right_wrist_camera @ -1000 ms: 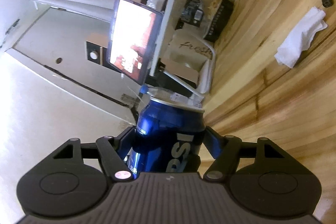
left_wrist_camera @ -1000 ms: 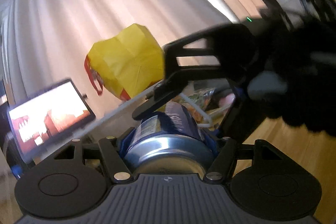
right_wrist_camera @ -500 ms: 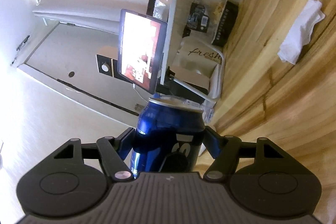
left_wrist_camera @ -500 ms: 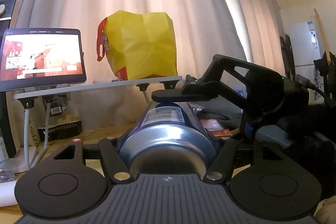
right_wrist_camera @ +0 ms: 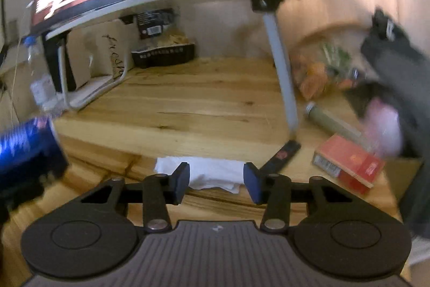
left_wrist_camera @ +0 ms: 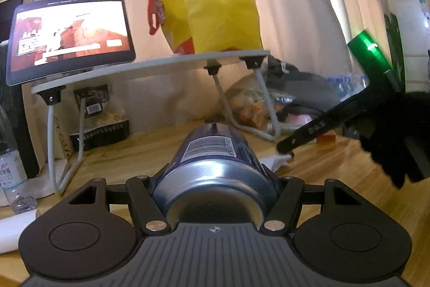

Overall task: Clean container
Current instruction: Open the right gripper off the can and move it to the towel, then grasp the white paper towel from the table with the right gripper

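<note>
A blue soda can [left_wrist_camera: 215, 152] lies lengthwise between my left gripper's [left_wrist_camera: 215, 174] fingers, its silver bottom towards the camera; the gripper is shut on it above the wooden table. In the right wrist view the can [right_wrist_camera: 27, 144] is a blurred blue shape at the left edge. My right gripper [right_wrist_camera: 216, 176] is apart from the can, and its jaws are closing with nothing between them. A crumpled white tissue [right_wrist_camera: 209, 174] lies on the table just beyond its blue pads [right_wrist_camera: 181, 179]. From the left wrist view one of the right gripper's fingers [left_wrist_camera: 309, 133] hovers over the tissue [left_wrist_camera: 274, 160].
A grey shelf on metal legs [left_wrist_camera: 150, 63] carries a tablet [left_wrist_camera: 70, 36] and a yellow bag [left_wrist_camera: 215, 10]. Snack packs [right_wrist_camera: 164, 53] stand under it. A red box [right_wrist_camera: 349, 166], a black stick [right_wrist_camera: 282, 155], a tube [right_wrist_camera: 330, 120], dark clothing [right_wrist_camera: 397, 63] and a water bottle [left_wrist_camera: 13, 174] are nearby.
My right gripper has let go of the can, swung away to the right and now faces the tissue with narrower jaws. The left gripper still holds the can and has rolled level.
</note>
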Demonstrator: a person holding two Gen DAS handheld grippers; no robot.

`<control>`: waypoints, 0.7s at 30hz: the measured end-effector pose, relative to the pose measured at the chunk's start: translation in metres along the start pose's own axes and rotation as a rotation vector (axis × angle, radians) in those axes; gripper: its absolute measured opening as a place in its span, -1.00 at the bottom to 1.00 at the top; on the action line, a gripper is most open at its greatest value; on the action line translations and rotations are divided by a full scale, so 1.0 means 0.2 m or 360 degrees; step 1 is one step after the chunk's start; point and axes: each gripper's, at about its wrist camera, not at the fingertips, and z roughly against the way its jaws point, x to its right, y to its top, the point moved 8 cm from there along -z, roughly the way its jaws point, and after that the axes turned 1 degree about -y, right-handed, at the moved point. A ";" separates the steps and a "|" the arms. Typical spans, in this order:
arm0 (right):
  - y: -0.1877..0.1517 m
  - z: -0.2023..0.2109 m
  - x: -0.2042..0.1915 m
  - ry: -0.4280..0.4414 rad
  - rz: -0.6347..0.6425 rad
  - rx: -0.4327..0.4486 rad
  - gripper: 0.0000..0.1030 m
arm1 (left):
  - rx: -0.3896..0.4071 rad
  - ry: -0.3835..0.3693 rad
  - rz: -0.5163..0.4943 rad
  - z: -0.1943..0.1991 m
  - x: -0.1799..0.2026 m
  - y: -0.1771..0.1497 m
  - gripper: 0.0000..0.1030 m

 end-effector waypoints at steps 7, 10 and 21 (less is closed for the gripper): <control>0.00 -0.23 -0.05 -0.0017 -0.0003 -0.0099 -0.02 | -0.0039 0.0046 0.0071 -0.02 -0.05 -0.02 0.30; -0.04 -0.29 -0.09 -0.0050 0.0101 -0.0171 0.17 | -0.0035 0.0043 0.0057 -0.02 -0.04 -0.02 0.30; -0.03 -0.17 -0.14 0.0065 0.0289 -0.0094 -0.72 | -0.0089 0.0037 -0.0038 -0.05 0.01 -0.03 0.30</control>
